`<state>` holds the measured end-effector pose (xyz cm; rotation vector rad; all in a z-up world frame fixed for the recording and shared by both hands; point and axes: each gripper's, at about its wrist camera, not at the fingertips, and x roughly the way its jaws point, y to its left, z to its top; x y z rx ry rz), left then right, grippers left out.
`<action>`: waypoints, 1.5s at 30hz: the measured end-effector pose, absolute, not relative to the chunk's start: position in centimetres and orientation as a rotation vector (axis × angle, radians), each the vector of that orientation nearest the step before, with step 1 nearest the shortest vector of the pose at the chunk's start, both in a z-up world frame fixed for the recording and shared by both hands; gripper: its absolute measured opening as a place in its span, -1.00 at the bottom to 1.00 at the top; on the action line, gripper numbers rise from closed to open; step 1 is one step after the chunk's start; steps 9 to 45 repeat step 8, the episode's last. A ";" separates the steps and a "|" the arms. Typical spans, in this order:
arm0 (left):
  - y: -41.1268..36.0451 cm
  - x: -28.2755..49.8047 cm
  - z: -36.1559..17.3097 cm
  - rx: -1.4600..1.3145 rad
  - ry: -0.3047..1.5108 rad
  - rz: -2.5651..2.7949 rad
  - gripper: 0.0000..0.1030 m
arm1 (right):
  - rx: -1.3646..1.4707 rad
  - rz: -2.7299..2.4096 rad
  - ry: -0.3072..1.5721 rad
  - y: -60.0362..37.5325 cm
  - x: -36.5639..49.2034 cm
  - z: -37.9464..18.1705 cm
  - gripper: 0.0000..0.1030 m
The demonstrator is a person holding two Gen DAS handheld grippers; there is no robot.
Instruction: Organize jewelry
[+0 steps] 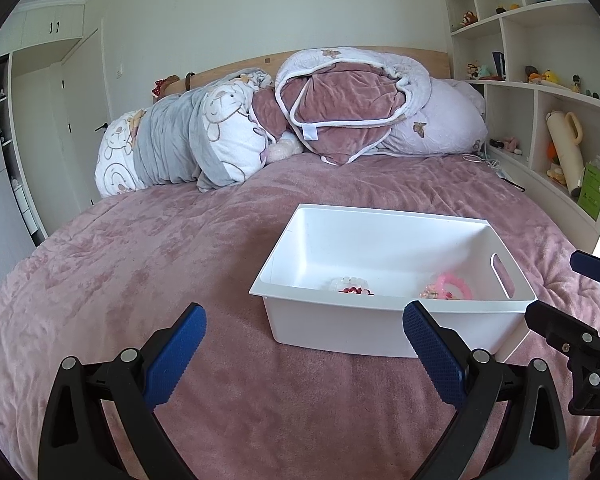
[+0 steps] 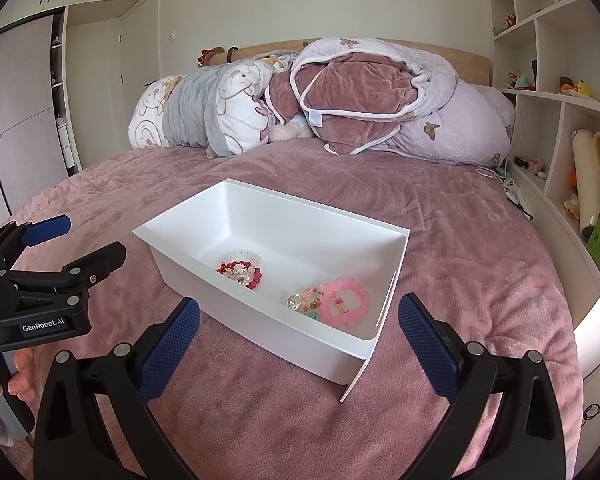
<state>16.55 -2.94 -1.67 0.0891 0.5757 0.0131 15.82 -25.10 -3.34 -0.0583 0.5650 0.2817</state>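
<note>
On a pink bedspread (image 2: 440,216) stood a white bin (image 2: 204,216) holding a red bracelet (image 2: 240,271) and a pink bracelet (image 2: 346,301). Both the left gripper (image 1: 304,356) and right gripper (image 2: 299,344) hovered just before it, jaws apart and empty.

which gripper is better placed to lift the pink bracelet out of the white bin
Right, probably. In the right wrist view the pink bracelet lies in the white bin corner nearest the open right gripper. The left gripper, also open, sits further left, with the bin's front wall partly hiding it.
</note>
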 end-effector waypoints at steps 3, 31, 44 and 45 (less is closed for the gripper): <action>-2.6 16.7 -1.6 0.059 0.591 0.000 0.93 | -0.059 0.283 0.565 -25.1 15.9 -3.3 0.91; -1.6 16.9 -1.6 0.010 0.614 -0.024 0.93 | -0.059 0.282 0.565 -25.1 15.9 -3.3 0.91; -1.6 16.9 -1.6 0.010 0.614 -0.024 0.93 | -0.059 0.282 0.565 -25.1 15.9 -3.3 0.91; -1.6 16.9 -1.6 0.010 0.614 -0.024 0.93 | -0.059 0.282 0.565 -25.1 15.9 -3.3 0.91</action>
